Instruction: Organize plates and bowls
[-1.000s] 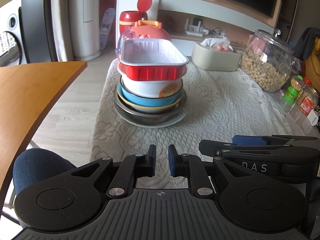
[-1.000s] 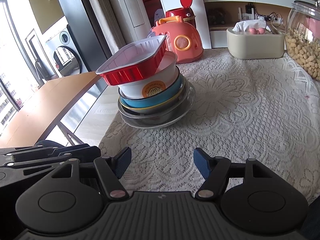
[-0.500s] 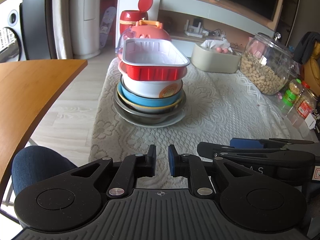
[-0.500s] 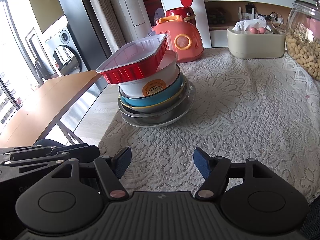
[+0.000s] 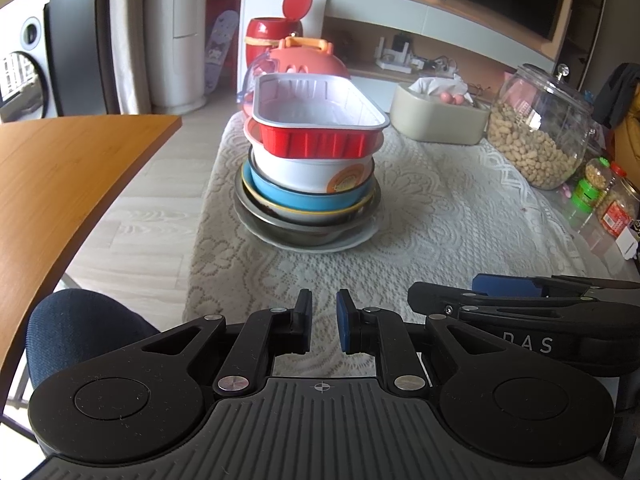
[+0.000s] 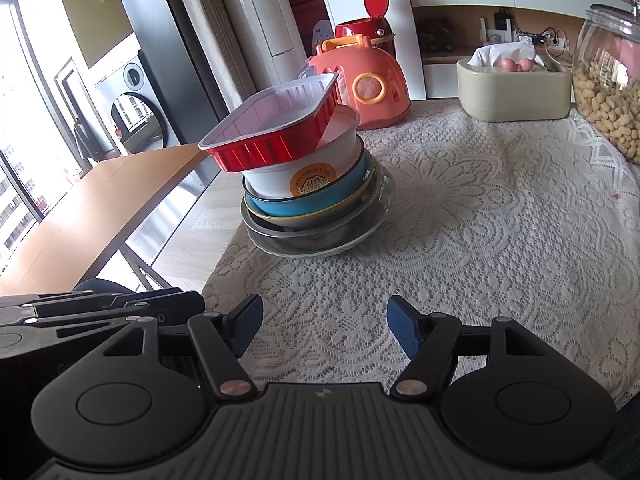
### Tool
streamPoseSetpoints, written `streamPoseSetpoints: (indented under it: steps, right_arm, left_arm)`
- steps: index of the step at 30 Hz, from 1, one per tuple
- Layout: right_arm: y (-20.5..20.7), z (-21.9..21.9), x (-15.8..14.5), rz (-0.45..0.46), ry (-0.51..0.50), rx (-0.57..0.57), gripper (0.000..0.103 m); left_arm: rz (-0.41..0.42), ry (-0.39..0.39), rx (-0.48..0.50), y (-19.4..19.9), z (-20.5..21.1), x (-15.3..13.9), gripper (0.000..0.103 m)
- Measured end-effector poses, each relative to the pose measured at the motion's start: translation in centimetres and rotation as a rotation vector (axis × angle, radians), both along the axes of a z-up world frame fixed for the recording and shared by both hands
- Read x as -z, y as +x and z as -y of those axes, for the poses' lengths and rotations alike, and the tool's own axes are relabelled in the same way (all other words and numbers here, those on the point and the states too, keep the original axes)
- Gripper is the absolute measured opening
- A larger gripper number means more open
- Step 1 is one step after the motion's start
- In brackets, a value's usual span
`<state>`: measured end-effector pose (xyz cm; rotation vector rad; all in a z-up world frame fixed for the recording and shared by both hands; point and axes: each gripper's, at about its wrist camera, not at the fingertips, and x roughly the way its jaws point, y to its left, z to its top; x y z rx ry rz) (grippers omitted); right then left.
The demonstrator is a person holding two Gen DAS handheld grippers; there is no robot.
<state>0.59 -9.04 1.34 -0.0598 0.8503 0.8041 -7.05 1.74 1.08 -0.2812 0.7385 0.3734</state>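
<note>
stack of bowls (image 5: 310,196) on lace cloth (image 5: 440,216), both claws held clear.
red tray (image 5: 320,120) was set on top; left claw (image 5: 324,326) was nearly together, empty; right claw (image 6: 325,330) was apart, empty.

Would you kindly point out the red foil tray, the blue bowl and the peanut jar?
red foil tray (image 5: 316,146), left wrist view, front wall.
blue bowl (image 6: 320,200), right wrist view, outer side.
peanut jar (image 5: 540,136), left wrist view, glass belly.
</note>
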Motion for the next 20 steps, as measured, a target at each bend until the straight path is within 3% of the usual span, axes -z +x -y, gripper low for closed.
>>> streamPoseSetpoints:
  steps: [14, 20]
  right_arm:
    - [0.5, -0.3, 0.4, -0.017, 0.0, -0.011, 0.069]
    - [1.6, -0.4, 0.8, -0.032, 0.003, -0.019, 0.069]
  left_arm:
    - [-0.029, 0.009, -0.024, 0.7, -0.5, 0.5, 0.017]
    - [-0.062, 0.068, -0.069, 1.9, -0.8, 0.8, 0.017]
